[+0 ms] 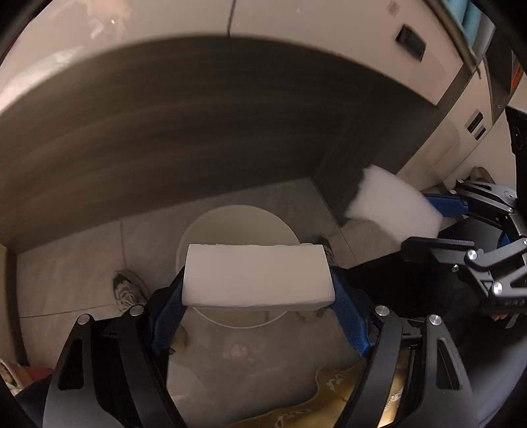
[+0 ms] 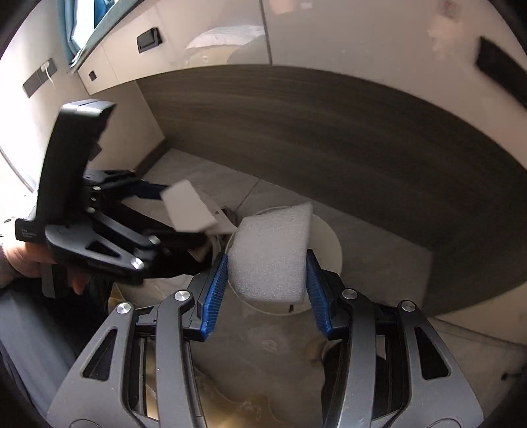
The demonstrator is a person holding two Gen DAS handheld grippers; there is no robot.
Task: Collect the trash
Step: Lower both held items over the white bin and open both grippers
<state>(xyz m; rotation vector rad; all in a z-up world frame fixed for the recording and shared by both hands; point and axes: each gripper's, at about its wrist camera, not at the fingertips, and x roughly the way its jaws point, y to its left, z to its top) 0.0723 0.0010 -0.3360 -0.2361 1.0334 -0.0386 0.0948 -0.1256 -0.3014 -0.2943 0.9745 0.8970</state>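
My left gripper (image 1: pixel 258 293) is shut on a white foam block (image 1: pixel 257 276), held flat above a white round bin (image 1: pixel 243 217) on the floor. In the right wrist view the left gripper (image 2: pixel 171 210) and its block (image 2: pixel 189 207) show at the left. My right gripper (image 2: pixel 266 276) is shut on a second white foam piece (image 2: pixel 270 253), held over the same bin (image 2: pixel 329 243). In the left wrist view the right gripper (image 1: pixel 438 220) and its foam piece (image 1: pixel 392 204) show at the right.
A dark wood round table edge (image 1: pixel 197 125) hangs over the bin and fills the upper view (image 2: pixel 346 138). A sneaker (image 1: pixel 126 289) lies on the grey tiled floor left of the bin. Pale cabinets (image 1: pixel 329 29) stand behind.
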